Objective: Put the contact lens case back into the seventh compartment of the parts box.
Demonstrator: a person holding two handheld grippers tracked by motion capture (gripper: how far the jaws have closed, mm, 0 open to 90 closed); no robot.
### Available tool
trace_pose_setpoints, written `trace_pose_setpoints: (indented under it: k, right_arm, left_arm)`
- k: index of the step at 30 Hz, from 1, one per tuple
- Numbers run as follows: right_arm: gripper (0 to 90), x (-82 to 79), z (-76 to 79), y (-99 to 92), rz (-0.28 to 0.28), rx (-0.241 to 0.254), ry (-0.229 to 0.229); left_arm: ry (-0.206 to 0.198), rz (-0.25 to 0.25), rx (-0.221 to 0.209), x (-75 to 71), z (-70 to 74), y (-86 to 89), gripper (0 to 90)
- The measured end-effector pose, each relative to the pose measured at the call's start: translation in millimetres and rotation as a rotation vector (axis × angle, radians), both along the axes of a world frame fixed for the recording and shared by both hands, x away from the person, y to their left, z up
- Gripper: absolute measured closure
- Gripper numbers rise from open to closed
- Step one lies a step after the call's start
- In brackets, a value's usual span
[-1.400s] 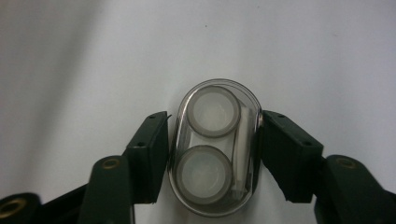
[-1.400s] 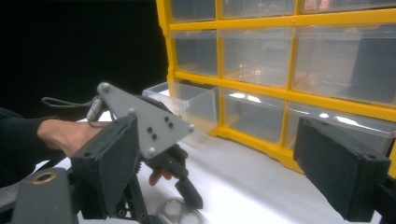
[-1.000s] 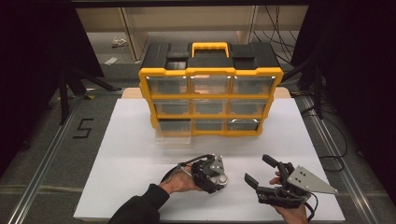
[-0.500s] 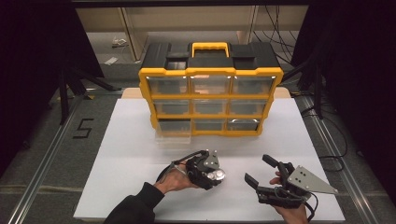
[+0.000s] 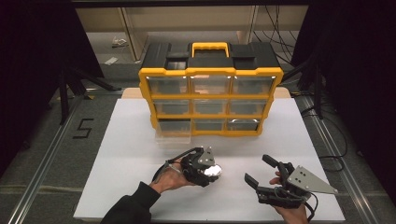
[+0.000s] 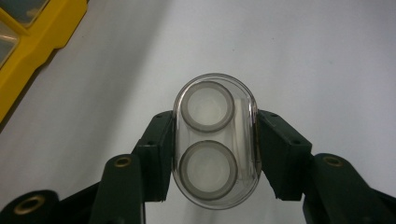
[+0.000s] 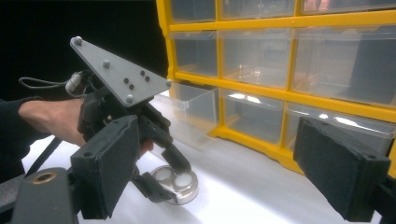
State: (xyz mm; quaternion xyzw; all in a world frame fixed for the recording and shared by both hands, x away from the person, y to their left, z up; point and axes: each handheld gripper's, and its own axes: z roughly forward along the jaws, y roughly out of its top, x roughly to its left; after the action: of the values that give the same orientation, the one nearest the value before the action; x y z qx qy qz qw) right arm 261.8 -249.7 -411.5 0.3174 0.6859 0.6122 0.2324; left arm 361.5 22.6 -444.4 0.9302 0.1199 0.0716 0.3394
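Since a second ago the left gripper has lifted a little off the white table and drifted slightly toward 10 o'clock in the high view, carrying its load with it, while the right gripper has kept its place. Held between the left gripper's two black jaws is a clear oval case, pinched on its long sides with the pads pressed against its wall; inside it two grey-rimmed round wells sit one above the other, at 12 and 6 o'clock in the left gripper view. From the right gripper view the same case hangs just above the table, beside the person's left hand. Jaws of the right gripper stand wide apart with nothing between them, pointing toward 10 o'clock in the high view. At 12 o'clock from both grippers stands the yellow drawer cabinet, and its bottom-left drawer is pulled out toward the person.
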Motion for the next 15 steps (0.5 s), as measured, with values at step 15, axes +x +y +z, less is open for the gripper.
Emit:
trace_pose_setpoints:
  k: [15]
  right_arm:
    - [15.5, -0.1, -0.1, 0.4, 0.001, -0.001, 0.001]
  left_arm:
    - [-0.049, 0.051, -0.041, -1.6, 15.8, 11.7, 49.2]
